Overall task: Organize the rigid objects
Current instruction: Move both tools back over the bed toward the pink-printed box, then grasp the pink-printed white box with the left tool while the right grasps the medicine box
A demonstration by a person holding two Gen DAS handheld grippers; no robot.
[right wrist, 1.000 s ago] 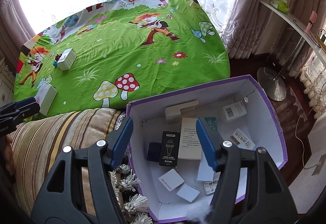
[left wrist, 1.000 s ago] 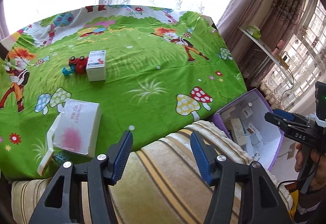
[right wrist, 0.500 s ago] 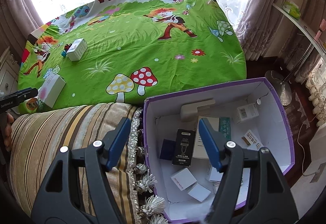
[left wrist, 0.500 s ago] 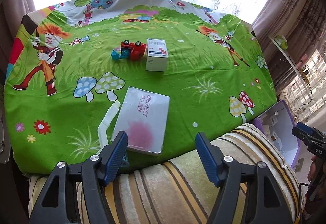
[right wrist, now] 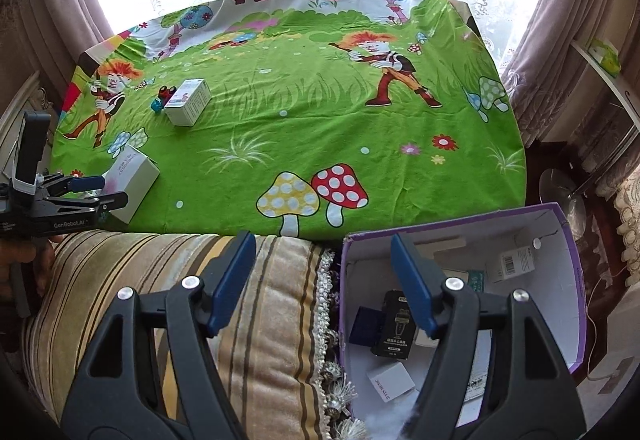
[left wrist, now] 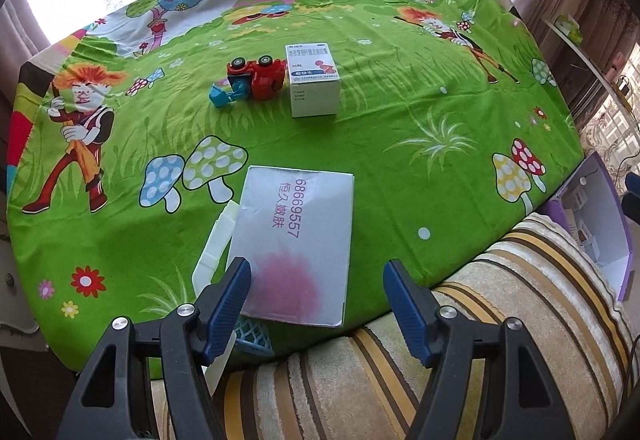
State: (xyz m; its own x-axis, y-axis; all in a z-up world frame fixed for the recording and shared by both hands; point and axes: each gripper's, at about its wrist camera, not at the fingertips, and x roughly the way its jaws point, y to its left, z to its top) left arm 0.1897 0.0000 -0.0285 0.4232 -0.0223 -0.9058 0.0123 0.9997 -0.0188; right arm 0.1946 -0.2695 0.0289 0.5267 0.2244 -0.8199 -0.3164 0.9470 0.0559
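A large white box with a pink blotch [left wrist: 294, 240] lies near the front edge of the green cartoon tablecloth [left wrist: 400, 112]. My left gripper [left wrist: 318, 282] is open and empty, its fingers either side of the box's near end. It also shows from the side in the right wrist view [right wrist: 100, 192], next to the box [right wrist: 134, 178]. Farther back stand a small white medicine box [left wrist: 314, 80] and a red toy truck [left wrist: 256, 78]. My right gripper [right wrist: 322, 254] is open and empty, over the edge of the purple storage box [right wrist: 556, 216].
A striped plush cushion [left wrist: 400, 368] fills the foreground. A white plastic piece [left wrist: 216, 240] lies left of the large box, with blue mesh [left wrist: 252, 336] under its near edge. The purple box holds several small cartons, one black [right wrist: 394, 324]. A shelf [right wrist: 600, 60] and curtains stand at right.
My left gripper swung left from the purple box towards the large white box and now frames it. My right gripper drifted left and back, off the purple box's middle.
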